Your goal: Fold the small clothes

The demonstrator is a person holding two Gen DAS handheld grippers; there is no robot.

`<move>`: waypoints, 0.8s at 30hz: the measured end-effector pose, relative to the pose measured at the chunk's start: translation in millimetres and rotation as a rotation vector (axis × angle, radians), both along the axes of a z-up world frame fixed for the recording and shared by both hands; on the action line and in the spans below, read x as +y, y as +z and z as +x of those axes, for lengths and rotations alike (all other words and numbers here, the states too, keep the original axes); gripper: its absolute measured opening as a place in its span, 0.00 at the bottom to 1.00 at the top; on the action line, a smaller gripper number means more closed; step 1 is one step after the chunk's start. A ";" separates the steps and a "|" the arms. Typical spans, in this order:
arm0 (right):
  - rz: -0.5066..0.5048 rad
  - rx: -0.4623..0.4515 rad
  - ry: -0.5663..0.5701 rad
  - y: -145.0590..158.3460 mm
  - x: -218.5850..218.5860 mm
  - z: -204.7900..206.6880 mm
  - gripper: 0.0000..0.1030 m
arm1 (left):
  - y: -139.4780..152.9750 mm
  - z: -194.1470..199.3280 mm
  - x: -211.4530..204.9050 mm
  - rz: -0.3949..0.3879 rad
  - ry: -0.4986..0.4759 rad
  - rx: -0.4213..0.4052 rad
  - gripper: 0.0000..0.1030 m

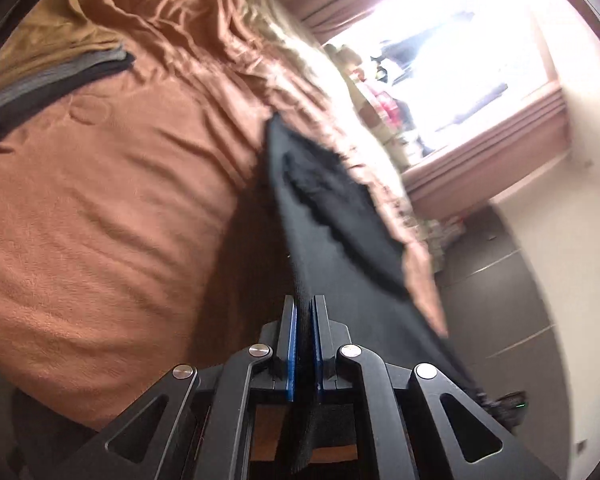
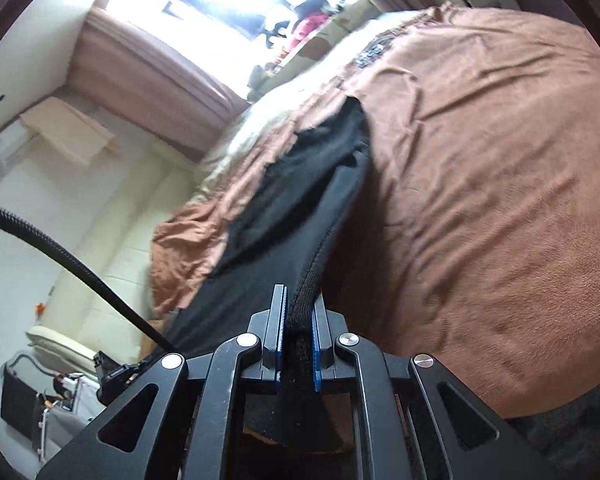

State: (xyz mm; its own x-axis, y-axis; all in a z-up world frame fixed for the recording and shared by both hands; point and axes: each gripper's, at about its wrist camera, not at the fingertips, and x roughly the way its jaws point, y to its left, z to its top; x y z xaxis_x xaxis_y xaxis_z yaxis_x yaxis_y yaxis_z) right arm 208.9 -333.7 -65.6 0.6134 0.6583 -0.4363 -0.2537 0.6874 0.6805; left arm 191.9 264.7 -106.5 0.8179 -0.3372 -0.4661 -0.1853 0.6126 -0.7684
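A black garment [image 1: 332,216] hangs stretched above the brown bedspread [image 1: 112,200], held up by both grippers. My left gripper [image 1: 303,308] is shut on one edge of it, with cloth running between the blue pads and down behind them. In the right wrist view the same black garment [image 2: 300,196] trails away toward the bed, and my right gripper [image 2: 299,300] is shut on its thick ribbed hem. The garment's far end droops onto the brown bedspread [image 2: 480,184]. Both views are tilted and motion-blurred.
Folded dark and grey clothes [image 1: 48,80] lie stacked at the bed's far left. A bright window [image 1: 460,52] with pink curtains and a cluttered sill stands beyond the bed. A black cable [image 2: 60,256] crosses the left of the right wrist view. Grey floor [image 1: 500,300] borders the bed.
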 end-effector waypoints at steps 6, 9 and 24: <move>0.067 -0.071 0.029 23.1 -8.1 -27.3 0.07 | 40.4 -25.5 4.2 -0.025 -0.004 -0.107 0.06; 0.100 -0.104 0.043 31.1 -12.9 -43.5 0.07 | 56.1 -38.6 6.0 -0.022 -0.004 -0.151 0.06; 0.204 -0.279 0.103 60.3 -20.3 -101.9 0.07 | 140.8 -118.7 -0.2 0.002 -0.023 -0.372 0.06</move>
